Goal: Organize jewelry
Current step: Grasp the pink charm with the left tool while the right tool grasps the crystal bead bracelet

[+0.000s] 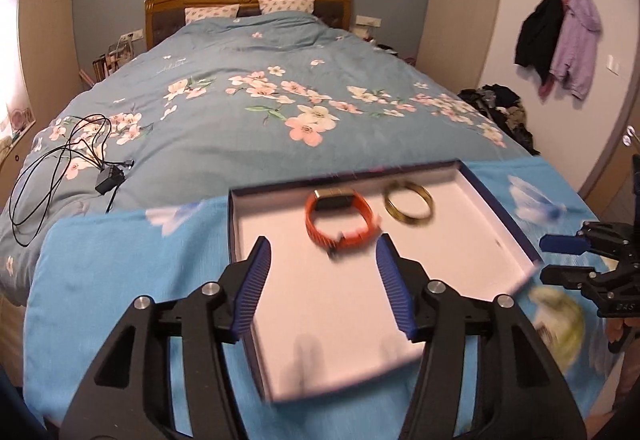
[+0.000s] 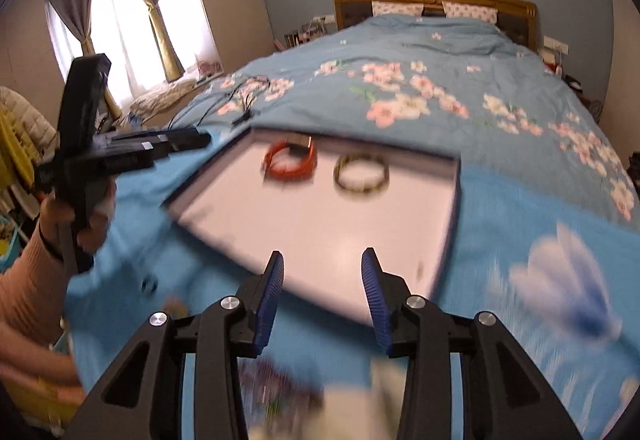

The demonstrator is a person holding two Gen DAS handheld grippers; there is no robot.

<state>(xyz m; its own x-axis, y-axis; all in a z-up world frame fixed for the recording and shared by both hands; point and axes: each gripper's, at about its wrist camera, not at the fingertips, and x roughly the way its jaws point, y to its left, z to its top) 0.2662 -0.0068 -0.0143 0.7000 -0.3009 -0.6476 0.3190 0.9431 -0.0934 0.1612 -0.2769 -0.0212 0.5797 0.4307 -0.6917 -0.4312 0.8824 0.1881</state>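
Both grippers are hanging over the near end of a shallow box, and neither is gripping anything. In the left wrist view the left gripper (image 1: pixel 322 254) is standing with its blue ribbed fingers (image 1: pixel 256 282) spread apart and only the white floor of the box (image 1: pixel 496 207) showing between them. Just beyond its right fingertip, close but apart from it, the orange watch (image 1: pixel 340 220) is lying on that white floor, its strap curled into a loop and its dark face turned toward the far wall of the box. Beside the watch, further to the right and slightly further from the gripper, the gold bangle (image 1: pixel 408 207) is lying flat, apart from the watch.

Seen from the right wrist camera, the right gripper (image 2: pixel 322 260) is also holding its fingers parted, less widely, over the near rim of the box (image 2: pixel 450 224), with nothing between them. Ahead of it the watch (image 2: pixel 290 161) is sitting up and to the left, and the bangle (image 2: pixel 362 171) almost straight ahead, both well apart from the fingertips at the far end of the box.

Box and jewelry are resting on a bright blue cloth (image 1: pixel 120 272) spread over the foot of a bed (image 1: pixel 248 51) with a flowered blue quilt. A black cable (image 1: pixel 72 159) is lying on the quilt, far off to the left.
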